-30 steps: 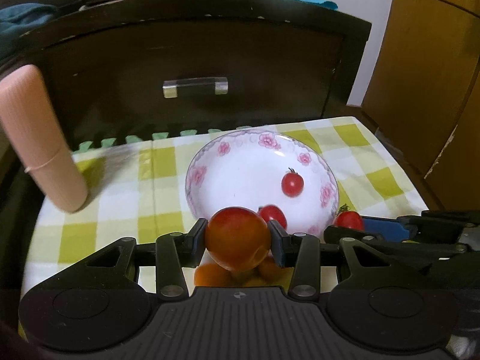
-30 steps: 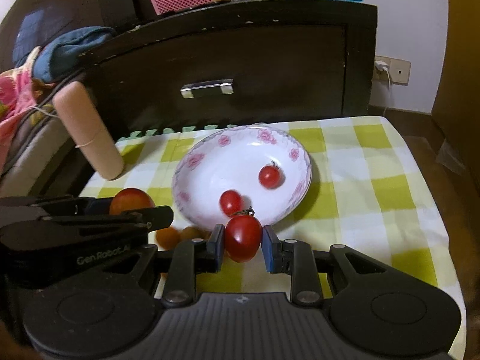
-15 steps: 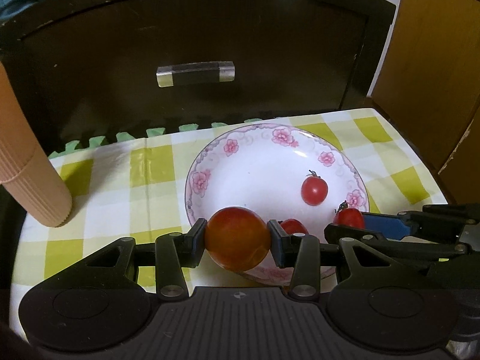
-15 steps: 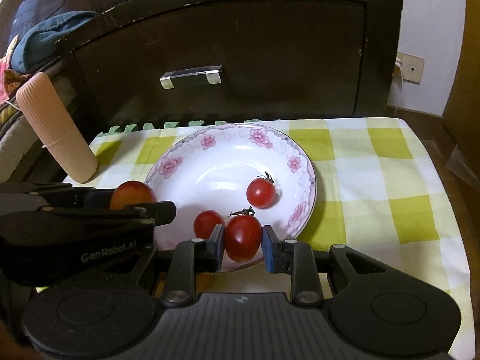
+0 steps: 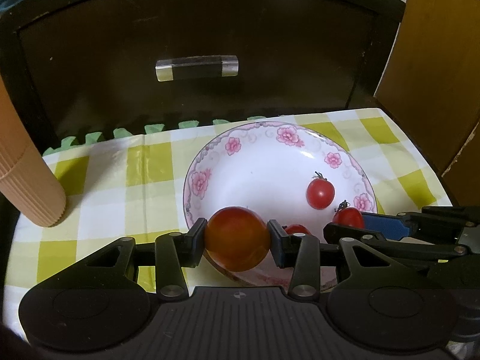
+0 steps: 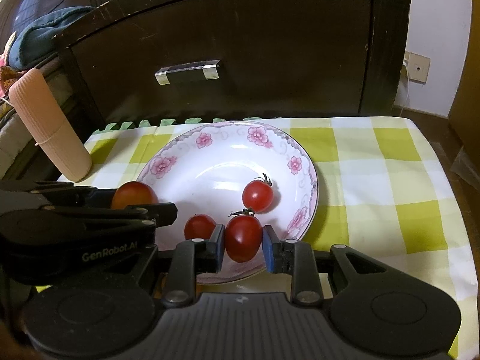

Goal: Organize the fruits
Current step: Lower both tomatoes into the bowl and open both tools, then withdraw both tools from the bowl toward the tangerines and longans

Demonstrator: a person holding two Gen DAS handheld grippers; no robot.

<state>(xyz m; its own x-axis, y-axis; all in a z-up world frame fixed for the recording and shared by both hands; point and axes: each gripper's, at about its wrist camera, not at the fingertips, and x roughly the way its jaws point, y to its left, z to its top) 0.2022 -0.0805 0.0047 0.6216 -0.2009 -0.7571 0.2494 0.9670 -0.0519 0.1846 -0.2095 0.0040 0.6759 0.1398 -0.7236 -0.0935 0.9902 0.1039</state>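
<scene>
The left tool [image 5: 237, 238] is clamped on a large orange-red tomato [image 5: 237, 238], and the right tool [image 6: 243, 242] is pinched nearly shut on a small red tomato [image 6: 243, 238]. Both hang over the near rim of the flowered plate [image 6: 228, 138], whose bowl lies directly ahead of and below each tool. Two small tomatoes already sit inside, one [image 6: 199, 226] just left of the right tool, one [image 6: 257, 195] farther in.

Plate rim: we are losing the near edge of the white flower-patterned plate [image 5: 279, 150] behind the orange-red round tomato [image 5: 237, 238].
Small tomato: the black left gripper finger [image 5: 280, 247] is covering most of one small red cherry tomato [image 5: 295, 228].
Cylinder: the frame's left edge is cutting off the ribbed peach-coloured cylinder [image 5: 27, 186].
</scene>
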